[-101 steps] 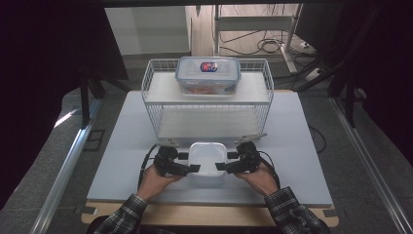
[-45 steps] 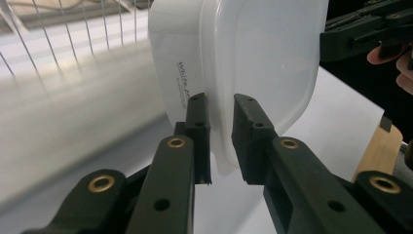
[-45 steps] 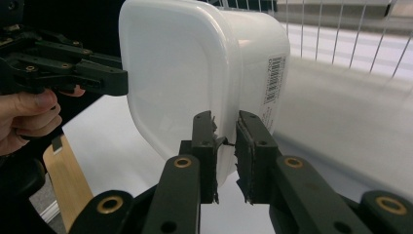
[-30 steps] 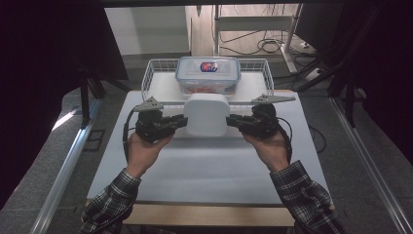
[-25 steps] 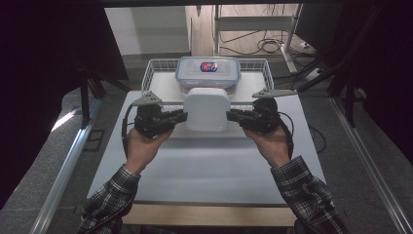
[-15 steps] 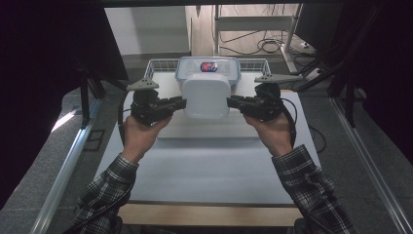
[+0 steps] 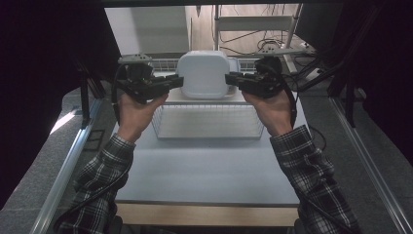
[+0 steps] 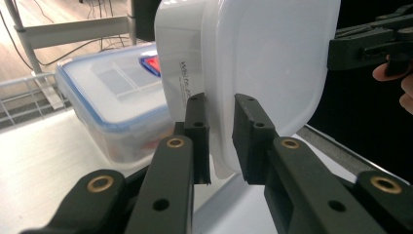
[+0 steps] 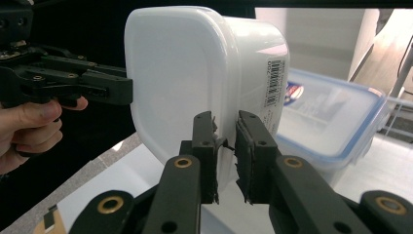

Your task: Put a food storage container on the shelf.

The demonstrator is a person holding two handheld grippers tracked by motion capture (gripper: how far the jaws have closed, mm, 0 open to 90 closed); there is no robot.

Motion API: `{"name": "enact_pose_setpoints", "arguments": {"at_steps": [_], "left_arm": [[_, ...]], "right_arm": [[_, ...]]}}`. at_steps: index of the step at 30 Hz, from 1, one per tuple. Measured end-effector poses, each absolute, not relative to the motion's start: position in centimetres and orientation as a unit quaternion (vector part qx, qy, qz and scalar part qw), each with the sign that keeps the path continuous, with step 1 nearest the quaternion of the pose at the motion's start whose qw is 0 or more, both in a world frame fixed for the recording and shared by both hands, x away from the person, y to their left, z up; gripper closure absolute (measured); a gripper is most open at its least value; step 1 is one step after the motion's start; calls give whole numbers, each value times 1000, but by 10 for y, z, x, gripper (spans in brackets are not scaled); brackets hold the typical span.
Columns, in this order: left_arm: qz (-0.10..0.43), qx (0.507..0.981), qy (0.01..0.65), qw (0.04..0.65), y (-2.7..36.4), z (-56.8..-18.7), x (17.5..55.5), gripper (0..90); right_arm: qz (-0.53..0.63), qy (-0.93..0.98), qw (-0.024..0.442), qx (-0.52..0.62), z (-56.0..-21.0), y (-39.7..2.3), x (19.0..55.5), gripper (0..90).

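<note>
Behind the white tub (image 8: 253,63), a blue-rimmed box (image 8: 112,105) seemingly holds food.

Bare white tabletop (image 7: 204,165) open in front of white wire rack (image 7: 209,122), clear blue-rimmed lidded box (image 8: 107,102) blocking the rack's top

We see a white plastic container (image 7: 203,74) with rounded corners and a fitted white lid, tilted on edge with its lid facing near. It hangs in the air above the far side of the table, barcode label on its side.
</note>
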State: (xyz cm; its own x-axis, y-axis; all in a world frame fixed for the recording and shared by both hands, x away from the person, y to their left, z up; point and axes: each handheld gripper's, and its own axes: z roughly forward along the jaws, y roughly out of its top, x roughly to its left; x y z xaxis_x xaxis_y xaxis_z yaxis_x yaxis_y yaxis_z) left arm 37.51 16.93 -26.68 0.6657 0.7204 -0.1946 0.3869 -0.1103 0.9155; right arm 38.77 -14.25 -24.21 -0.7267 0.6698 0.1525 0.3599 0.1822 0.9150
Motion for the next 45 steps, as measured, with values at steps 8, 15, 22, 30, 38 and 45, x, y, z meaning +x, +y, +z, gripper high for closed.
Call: {"name": "enact_pose_setpoints", "arguments": {"at_steps": [8, 15, 22, 30, 38, 45], "left_arm": [[150, 721, 392, 551, 168, -256, 400, 773], [143, 715, 408, 549, 166, -259, 419, 768], [138, 719, 410, 544, 163, -260, 428, 759], [138, 717, 407, 549, 159, -258, 434, 672], [136, 710, 414, 553, 155, -260, 444, 597], [147, 707, 420, 550, 153, -260, 450, 551]], "right_arm": [[544, 747, 147, 354, -230, -140, 411, 788], [541, 742, 138, 370, -234, -140, 431, 785], [543, 735, 120, 387, -239, -143, 445, 775], [549, 726, 112, 398, -242, -142, 454, 687], [541, 726, 127, 404, -245, -136, 461, 617], [543, 719, 134, 414, -246, -134, 467, 582]]}}
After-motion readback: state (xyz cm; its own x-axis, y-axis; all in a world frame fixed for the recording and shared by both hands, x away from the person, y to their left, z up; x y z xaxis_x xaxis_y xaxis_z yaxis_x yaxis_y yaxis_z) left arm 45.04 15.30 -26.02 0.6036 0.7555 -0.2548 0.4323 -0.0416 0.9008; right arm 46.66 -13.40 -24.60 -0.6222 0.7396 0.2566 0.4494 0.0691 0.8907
